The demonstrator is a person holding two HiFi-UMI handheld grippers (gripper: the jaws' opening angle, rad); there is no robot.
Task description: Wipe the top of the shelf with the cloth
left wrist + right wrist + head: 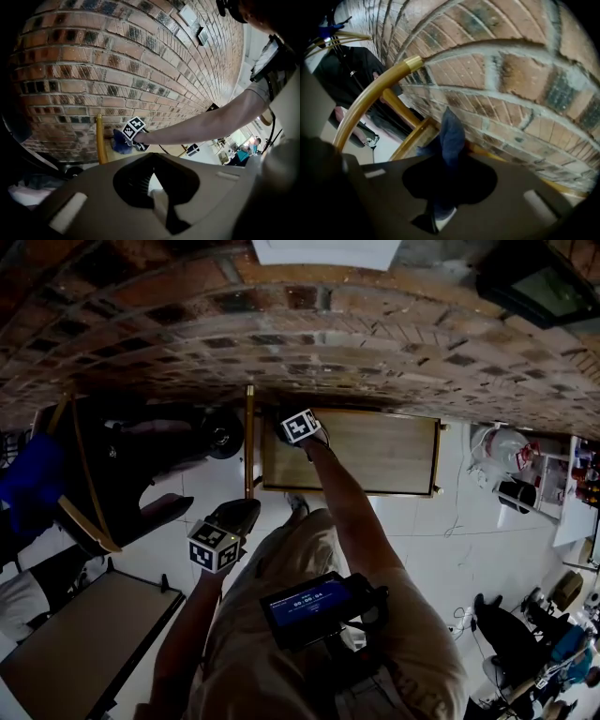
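Right gripper (447,161): jaws clamped on the blue cloth (451,133), one fold standing up past the tips, at the rear left corner of the shelf top (375,451) close to the brick wall (281,343). Left gripper (152,157): jaws together with nothing between them, hanging well apart from the shelf. The cloth is judged light, soft and limp (no breakage risk), and a bunched grip mid-fold should leave enough loose fabric to drag flat over the wood.
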